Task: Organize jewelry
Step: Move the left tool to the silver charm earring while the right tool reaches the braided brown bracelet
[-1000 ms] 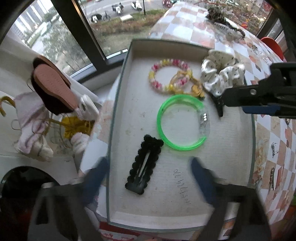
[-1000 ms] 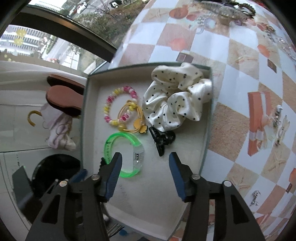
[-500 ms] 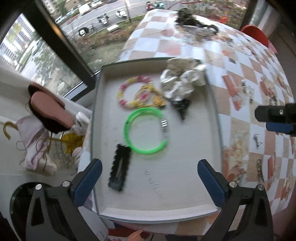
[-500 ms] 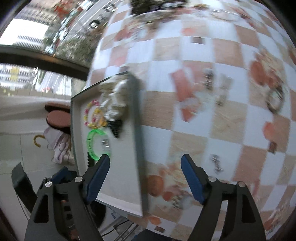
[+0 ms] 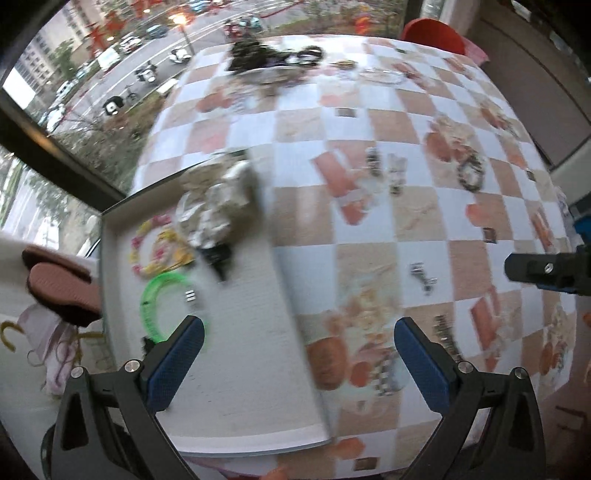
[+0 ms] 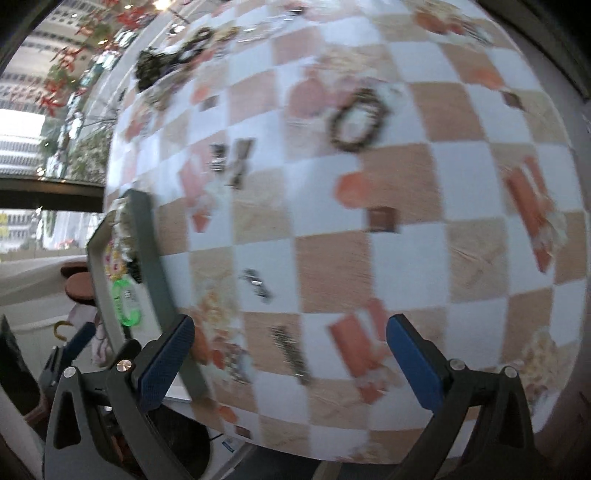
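Note:
A grey tray [image 5: 258,439] at the table's left end holds a green bangle [image 5: 153,295], a pink and yellow bead bracelet [image 5: 147,240], a dotted white scrunchie [image 5: 225,199] and a black claw clip [image 5: 219,258]. My left gripper [image 5: 299,354] is open and empty above the tray's right edge. My right gripper [image 6: 290,354] is open and empty over the checkered cloth, right of the tray [image 6: 147,243]. Loose pieces lie on the cloth: a dark bead bracelet [image 6: 356,120], small metal clips [image 6: 256,284] and a hair clip [image 6: 291,354].
A pile of dark jewelry [image 5: 273,59] lies at the table's far end by the window. A red chair [image 5: 432,35] stands behind the table. A drying rack with slippers [image 5: 55,288] stands left of the tray, below table height.
Both grippers have swung right, away from the tray and over the cloth. The right gripper's jaws have opened wider. Nothing was picked up.

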Demonstrator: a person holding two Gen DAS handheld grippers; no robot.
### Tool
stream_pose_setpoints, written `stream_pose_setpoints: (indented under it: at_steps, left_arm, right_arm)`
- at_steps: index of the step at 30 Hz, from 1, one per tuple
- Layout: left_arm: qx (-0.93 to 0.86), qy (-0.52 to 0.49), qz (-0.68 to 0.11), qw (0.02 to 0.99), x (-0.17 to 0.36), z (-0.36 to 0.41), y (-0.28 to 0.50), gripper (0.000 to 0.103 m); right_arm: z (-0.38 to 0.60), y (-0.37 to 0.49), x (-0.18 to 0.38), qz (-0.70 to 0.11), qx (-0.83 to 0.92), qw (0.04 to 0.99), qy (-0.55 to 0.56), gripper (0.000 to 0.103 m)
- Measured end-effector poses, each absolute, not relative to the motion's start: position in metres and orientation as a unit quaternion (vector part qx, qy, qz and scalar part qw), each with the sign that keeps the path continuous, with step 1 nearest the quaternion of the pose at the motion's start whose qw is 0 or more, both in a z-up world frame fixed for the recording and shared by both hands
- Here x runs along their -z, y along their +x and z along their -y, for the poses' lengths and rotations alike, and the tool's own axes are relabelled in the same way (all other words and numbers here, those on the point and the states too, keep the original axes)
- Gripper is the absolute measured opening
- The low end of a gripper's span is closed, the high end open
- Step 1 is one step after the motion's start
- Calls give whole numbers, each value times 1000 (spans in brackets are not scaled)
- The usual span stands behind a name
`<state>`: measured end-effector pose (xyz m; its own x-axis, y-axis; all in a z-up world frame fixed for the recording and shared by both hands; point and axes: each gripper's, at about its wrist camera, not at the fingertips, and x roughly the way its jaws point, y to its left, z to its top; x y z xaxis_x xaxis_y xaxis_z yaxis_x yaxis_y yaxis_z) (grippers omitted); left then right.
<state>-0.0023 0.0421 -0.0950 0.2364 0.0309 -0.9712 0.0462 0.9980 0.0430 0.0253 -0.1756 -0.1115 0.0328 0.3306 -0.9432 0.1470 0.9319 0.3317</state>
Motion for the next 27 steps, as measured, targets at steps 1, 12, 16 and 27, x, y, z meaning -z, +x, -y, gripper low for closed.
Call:
stream_pose_setpoints:
  at_steps: [1,12,16,27]
  left_arm:
    - [9,30,-620,784,96,-37,-1,103]
    - [35,10,-647,762,120,3,17,103]
    - [31,-4,-654,756,130,9,23,103]
    - [10,-17,-666,745,160,21,33,97]
  right_arm:
    - [182,25,113,-694,-61,696,175,103]
    - [218,40,122,-693,-40,696,183,103]
    - [222,54,124,-692,-36,700,174,103]
    - [216,108,143,-686,-25,710,155,102]
